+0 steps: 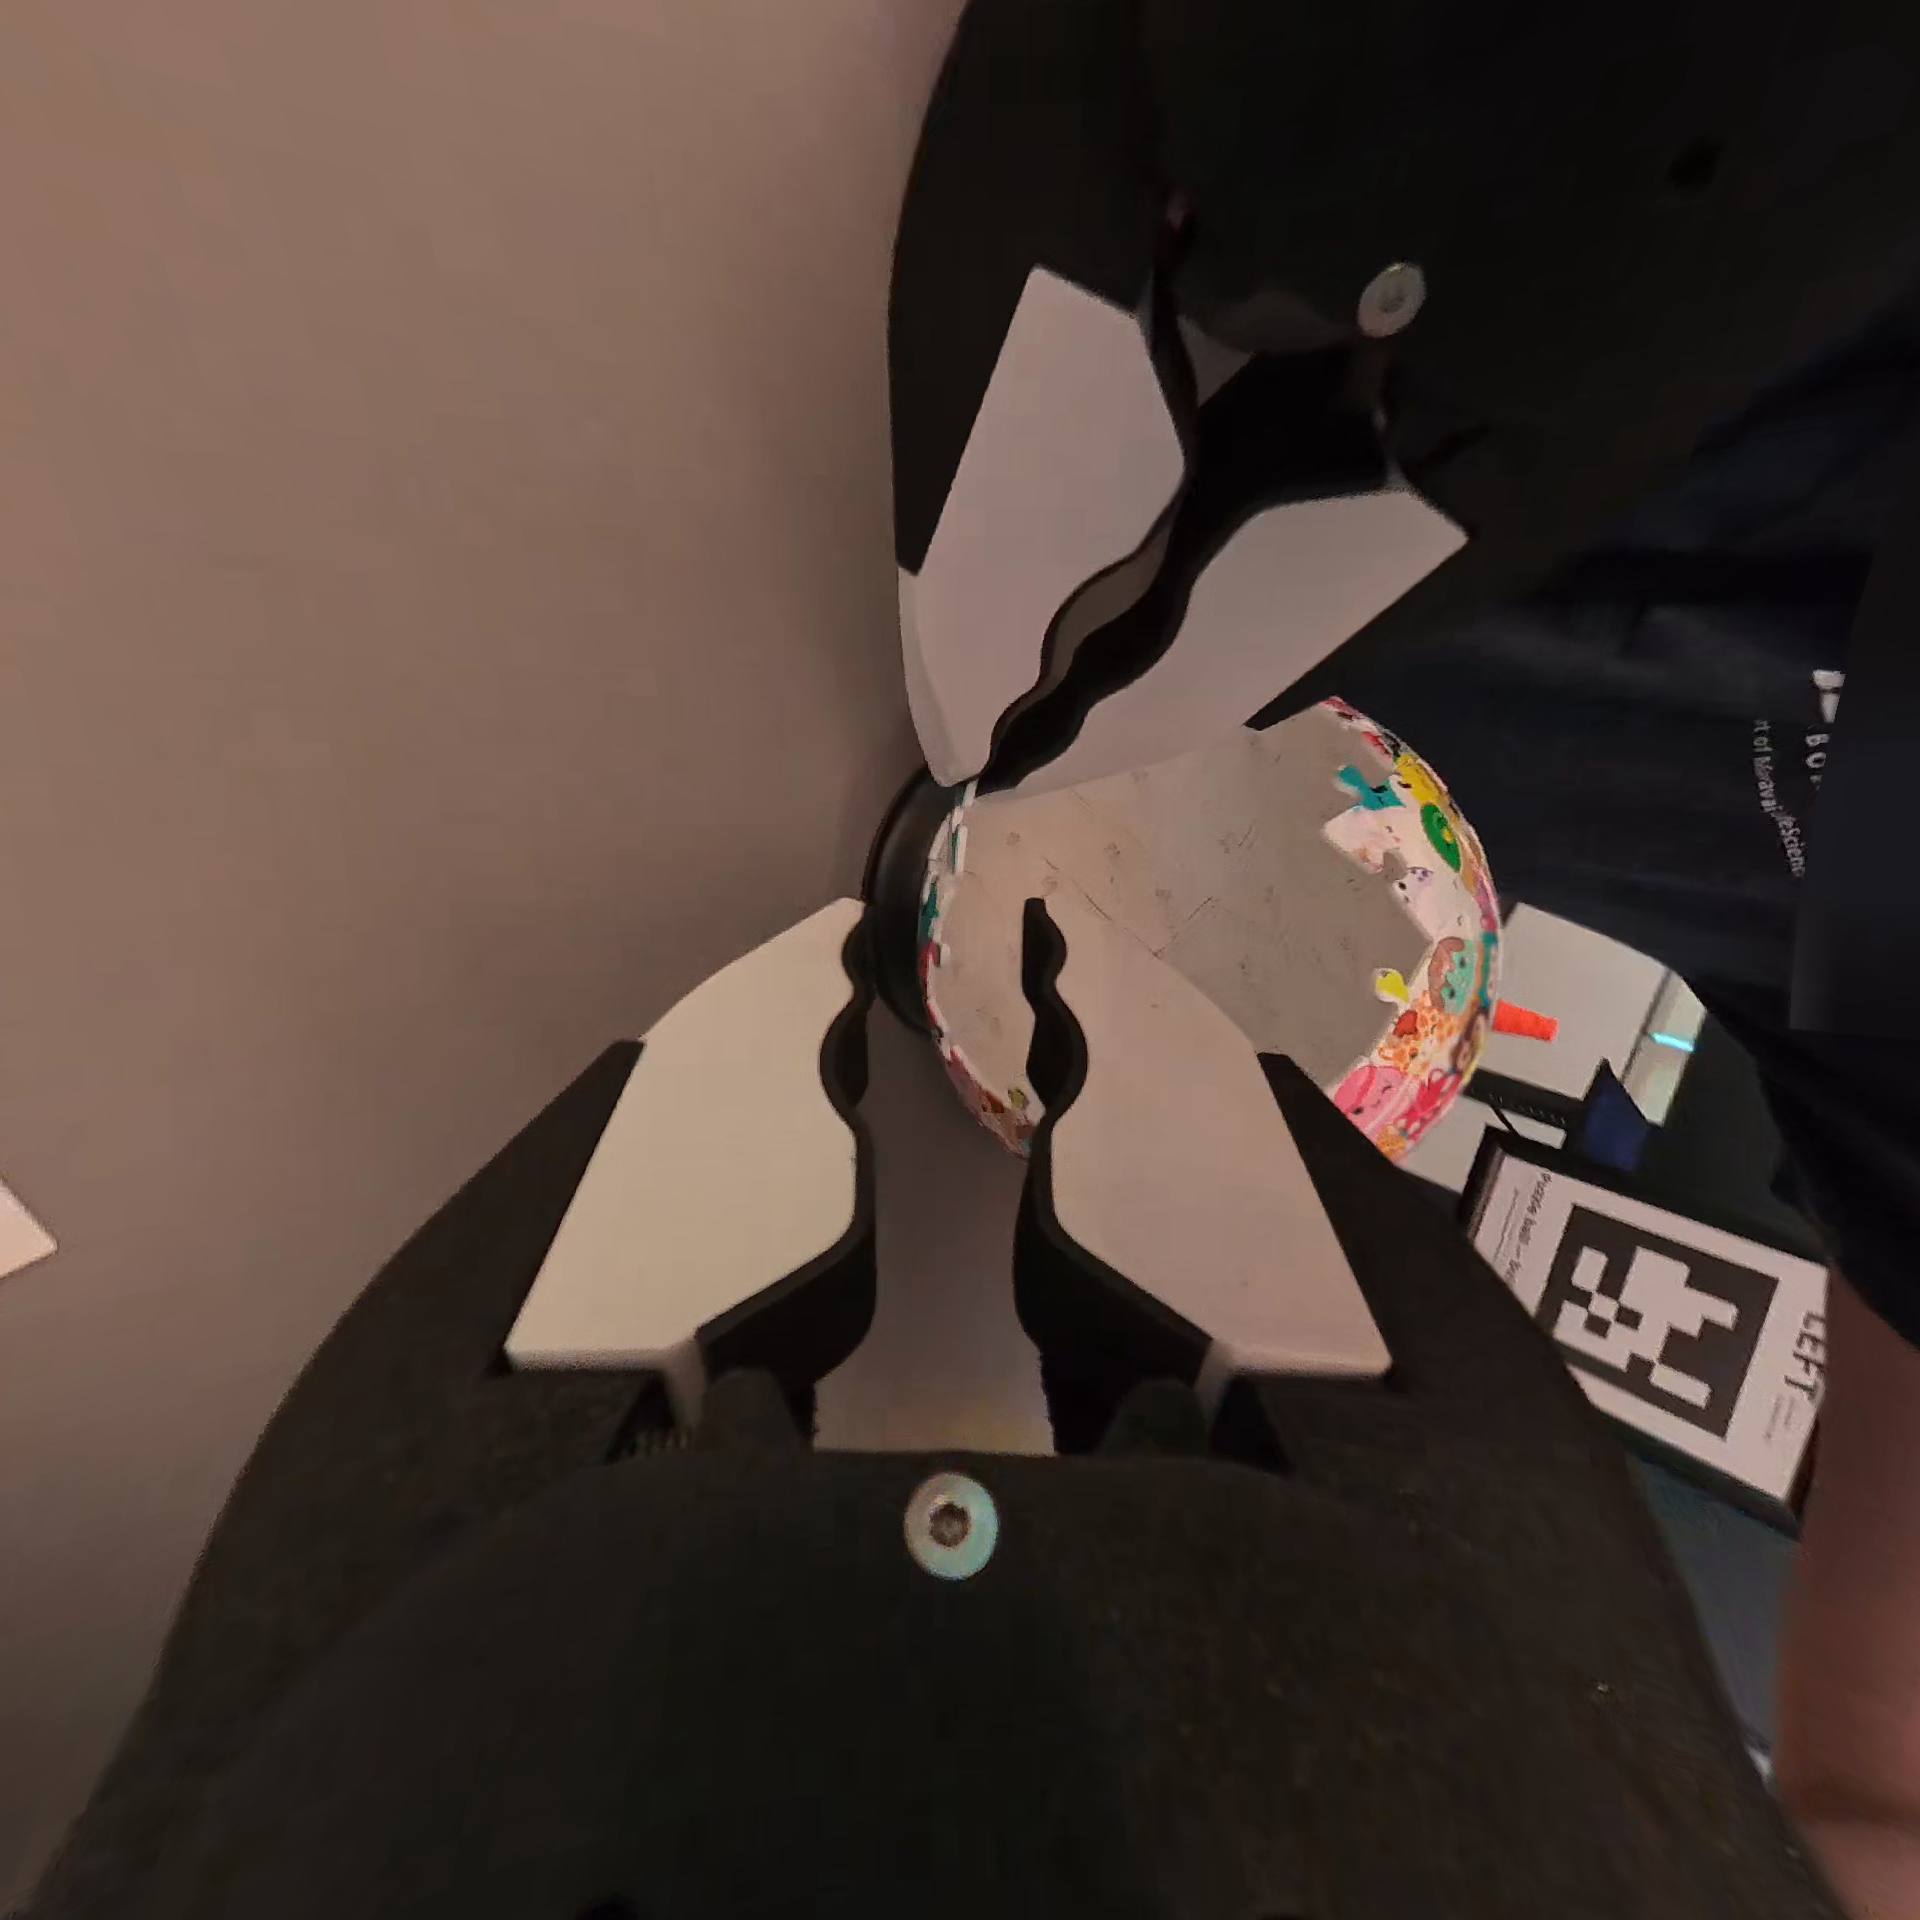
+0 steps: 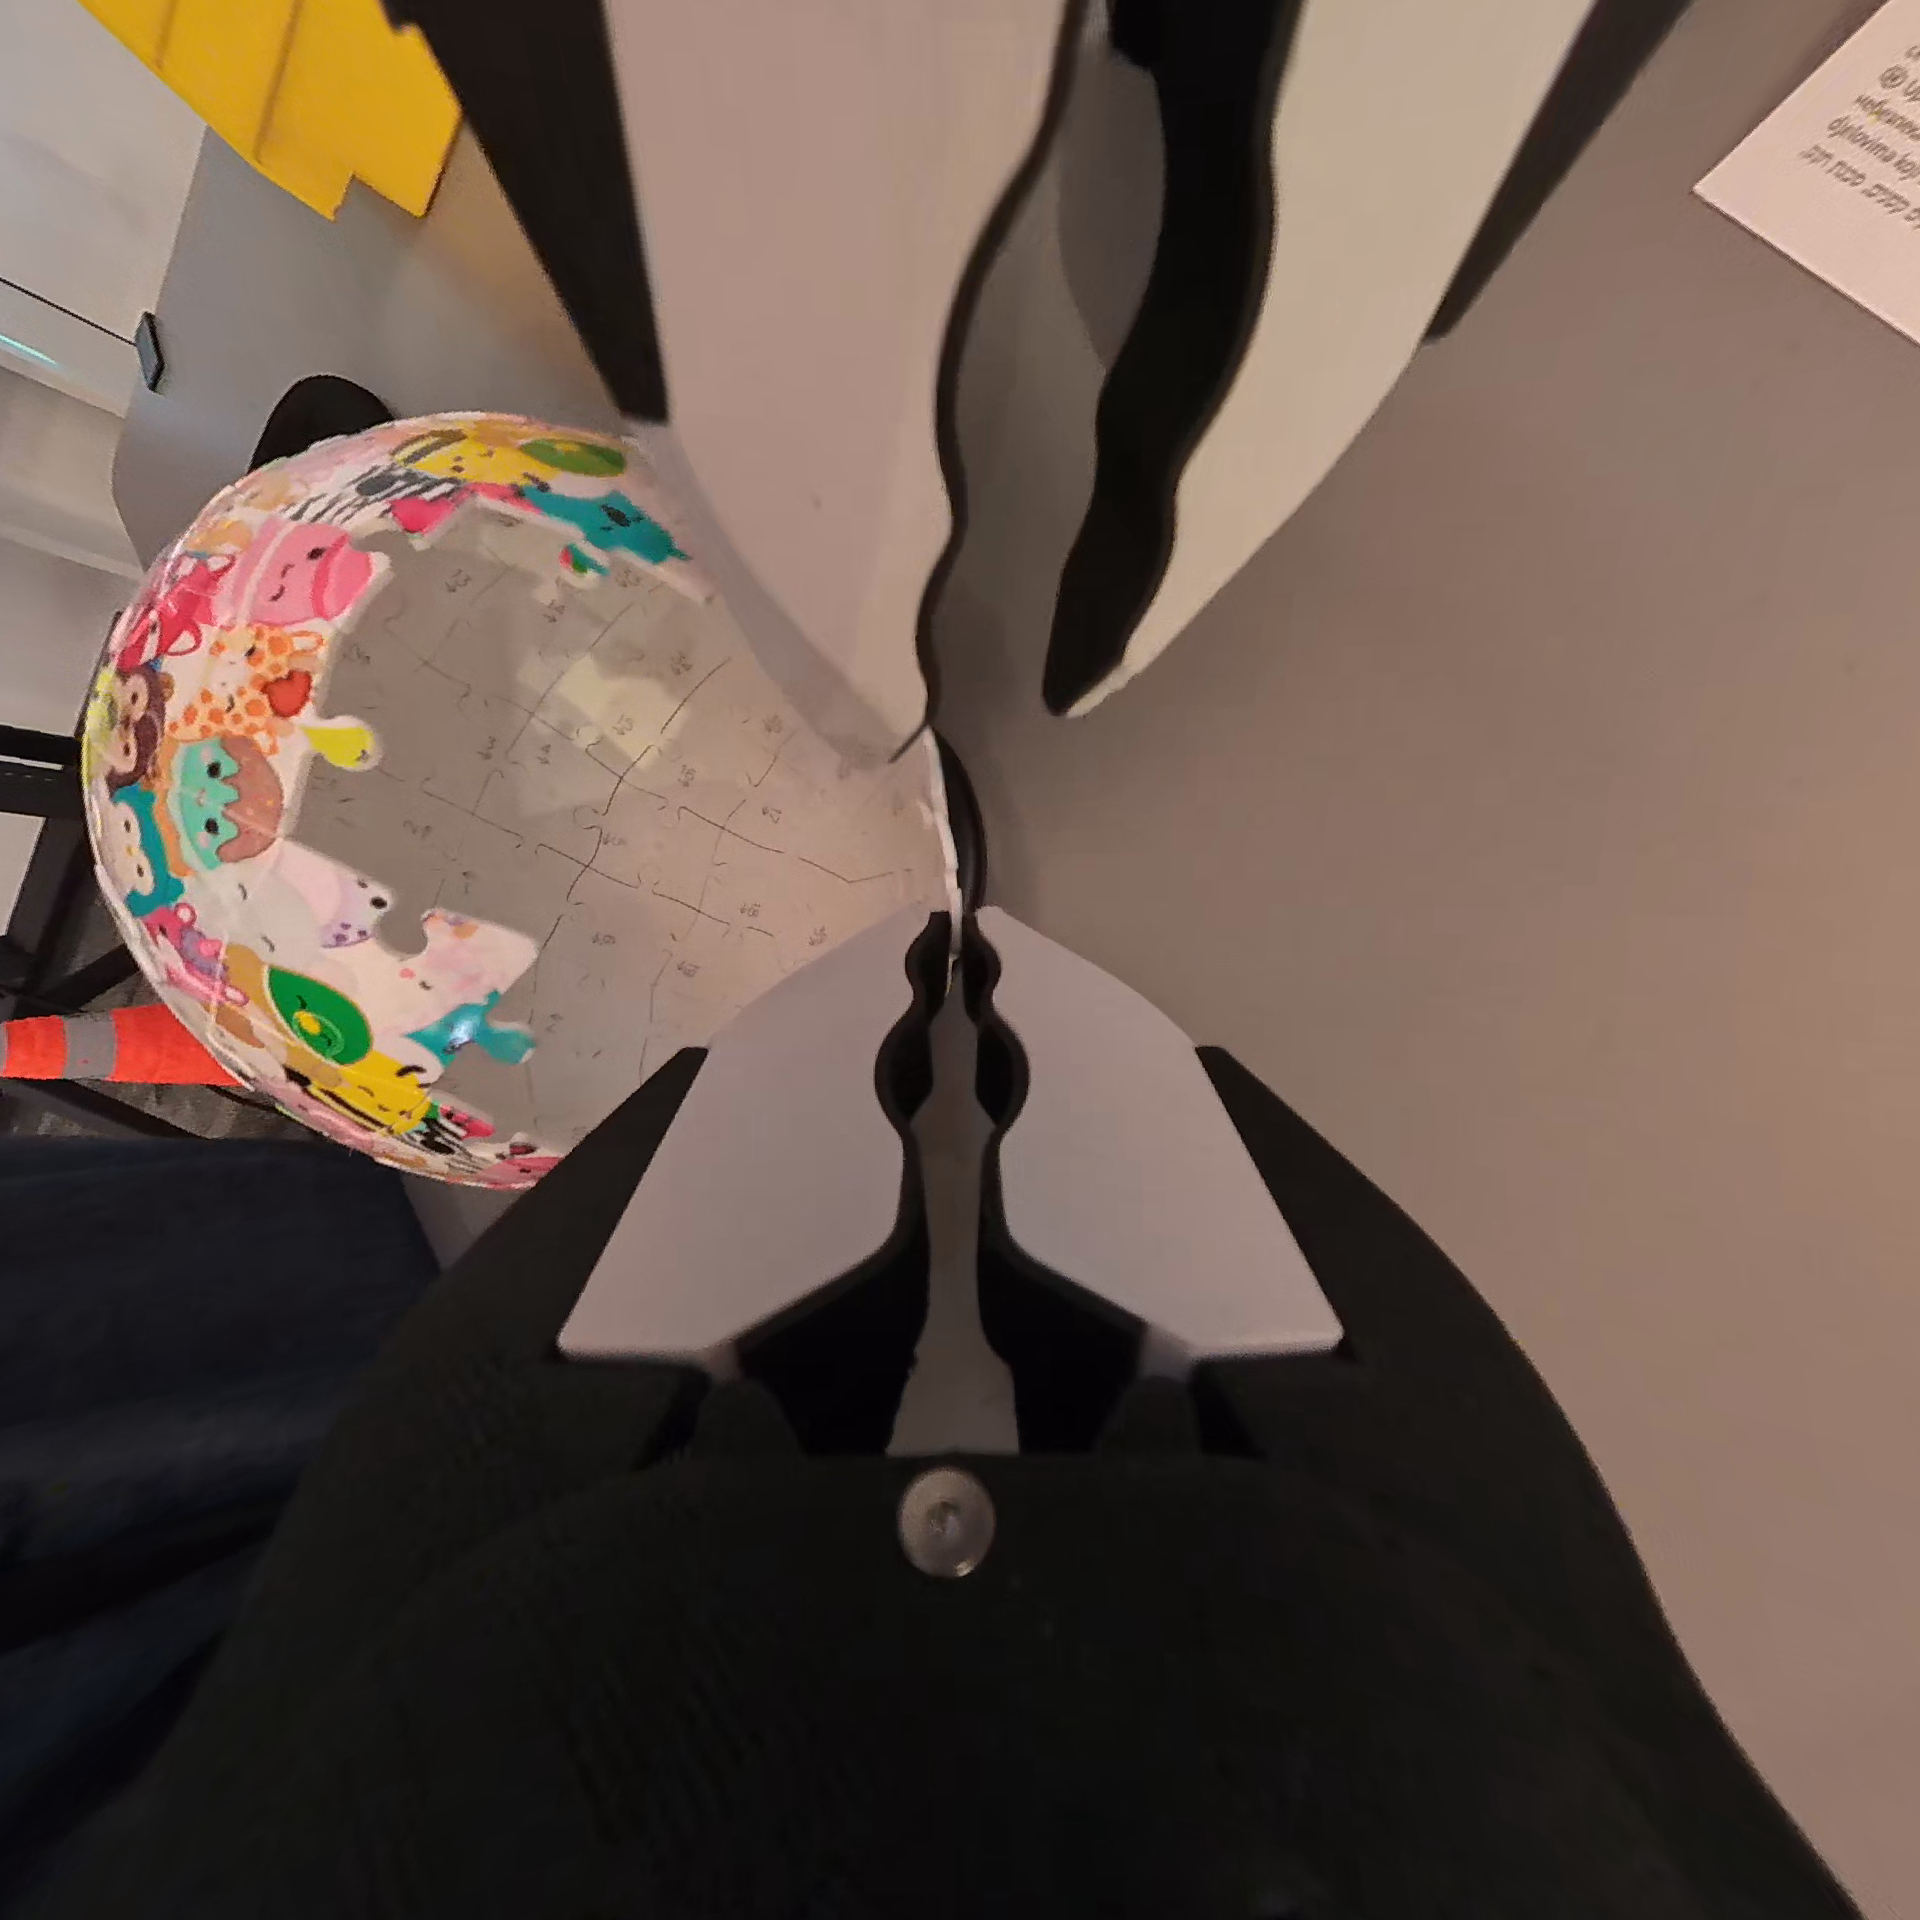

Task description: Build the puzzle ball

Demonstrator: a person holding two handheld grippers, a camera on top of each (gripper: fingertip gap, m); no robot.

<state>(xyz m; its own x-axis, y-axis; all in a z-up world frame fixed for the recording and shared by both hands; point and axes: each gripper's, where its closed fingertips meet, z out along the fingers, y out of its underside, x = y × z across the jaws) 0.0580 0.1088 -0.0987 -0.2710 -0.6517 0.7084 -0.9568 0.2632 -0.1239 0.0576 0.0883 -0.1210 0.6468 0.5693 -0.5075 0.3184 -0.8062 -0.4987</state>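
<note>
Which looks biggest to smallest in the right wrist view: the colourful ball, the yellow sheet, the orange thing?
1. Puzzle ball, largest, though nearest the camera.
2. Yellow sheet, cut by the frame edge.
3. Orange striped object, partly hidden behind the ball.

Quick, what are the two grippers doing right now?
Left gripper: open, one finger on each side of the ball edge.
Right gripper: shut on the ball edge.

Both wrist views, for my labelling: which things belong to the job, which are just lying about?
Job: half-built colourful cartoon-print puzzle ball; left claw; right claw.
Lying about: white printed paper sheet; black-and-white marker card; yellow sheet; orange striped object.
</note>
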